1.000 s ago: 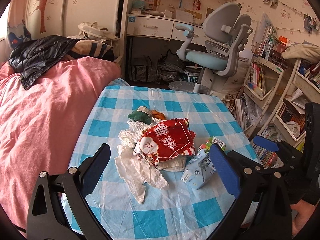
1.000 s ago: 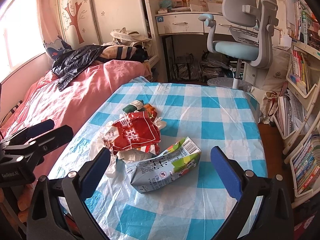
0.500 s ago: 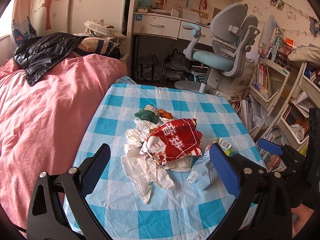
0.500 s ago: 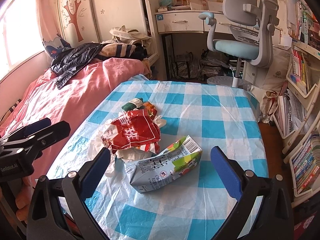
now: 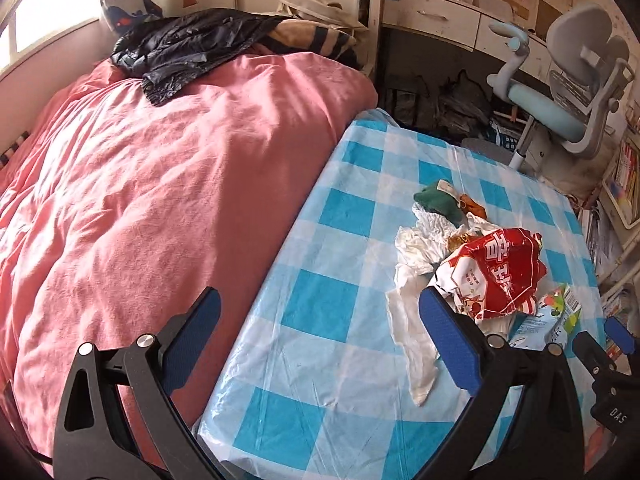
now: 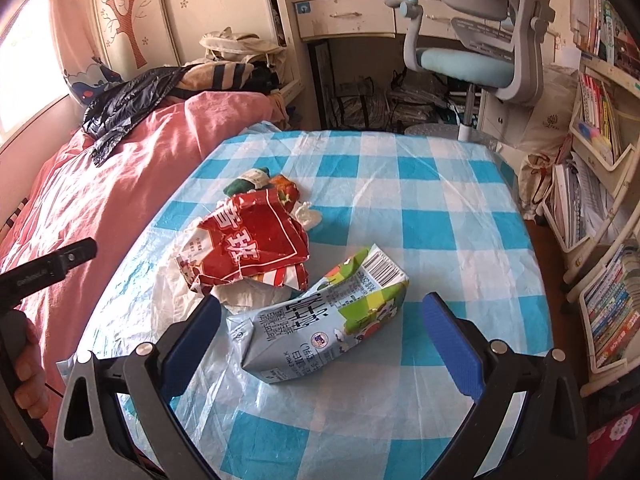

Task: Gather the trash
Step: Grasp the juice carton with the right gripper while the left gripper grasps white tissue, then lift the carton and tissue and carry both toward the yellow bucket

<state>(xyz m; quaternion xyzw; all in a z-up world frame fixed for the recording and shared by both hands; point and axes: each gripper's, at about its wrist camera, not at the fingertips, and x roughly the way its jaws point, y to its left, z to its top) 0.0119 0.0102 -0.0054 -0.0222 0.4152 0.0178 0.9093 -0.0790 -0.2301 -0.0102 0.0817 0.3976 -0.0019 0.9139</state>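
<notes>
A pile of trash lies on the blue-and-white checked table: a crumpled red snack bag, white crumpled paper, a green wrapper and an orange scrap. A squashed milk carton lies on its side nearest me. My right gripper is open, its fingers straddling the carton's near end a little above the table. My left gripper is open and empty over the table's left edge, left of the pile.
A bed with a pink duvet and a black jacket runs along the table's left side. A grey-blue desk chair and desk stand behind. Bookshelves line the right. A hand holds the left gripper's handle.
The left gripper has swung left, so the pile now sits at its right and the bed fills its view. The right gripper has edged closer to the carton.
</notes>
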